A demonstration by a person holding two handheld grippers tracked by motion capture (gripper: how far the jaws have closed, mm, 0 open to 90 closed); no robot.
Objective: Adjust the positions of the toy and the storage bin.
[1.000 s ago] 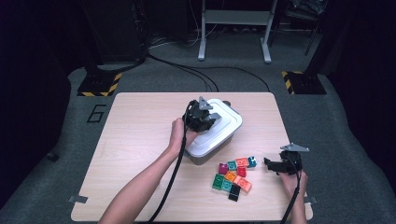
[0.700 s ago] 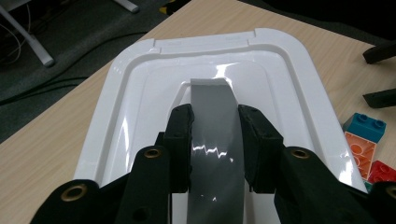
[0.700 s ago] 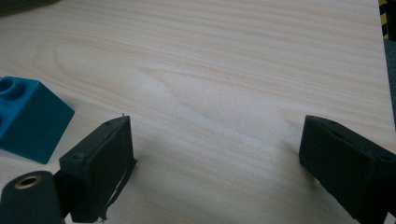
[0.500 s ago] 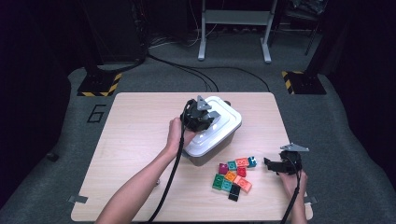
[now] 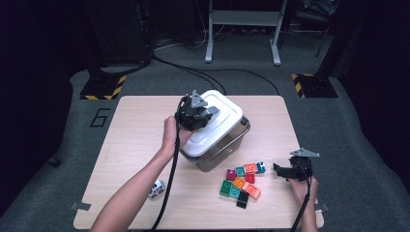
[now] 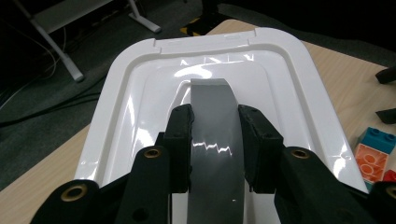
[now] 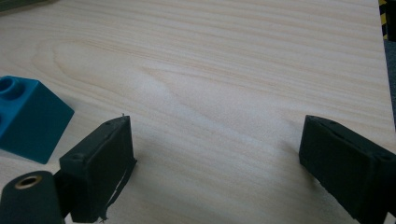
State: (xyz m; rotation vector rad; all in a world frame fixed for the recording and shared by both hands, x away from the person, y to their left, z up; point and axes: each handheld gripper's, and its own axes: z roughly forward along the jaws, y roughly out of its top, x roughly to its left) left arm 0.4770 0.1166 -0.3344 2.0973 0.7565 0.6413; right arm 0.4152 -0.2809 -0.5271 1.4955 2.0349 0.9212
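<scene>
A white lid (image 5: 220, 126) with a grey handle (image 6: 210, 98) sits tilted over a clear grey box (image 5: 220, 157) at the middle of the table. My left gripper (image 5: 209, 116) (image 6: 214, 140) is shut on that handle, one jaw on each side, and the white lid (image 6: 140, 93) spreads out beyond it. Several coloured toy blocks (image 5: 241, 181) lie in a cluster in front of the box. My right gripper (image 5: 282, 170) (image 7: 215, 154) rests low at the table's front right, open, with bare wood between its jaws. A blue block (image 7: 28, 121) lies just left of it.
A small white toy car (image 5: 155, 189) lies near the front edge beside the left forearm. The wooden table (image 5: 130, 130) has free room on its left half. A blue block (image 6: 380, 140) and an orange block (image 6: 371, 161) lie to the lid's right.
The left gripper has risen with the lid's handle in it, and the lid now stands higher and tilted. The right gripper has not moved.
</scene>
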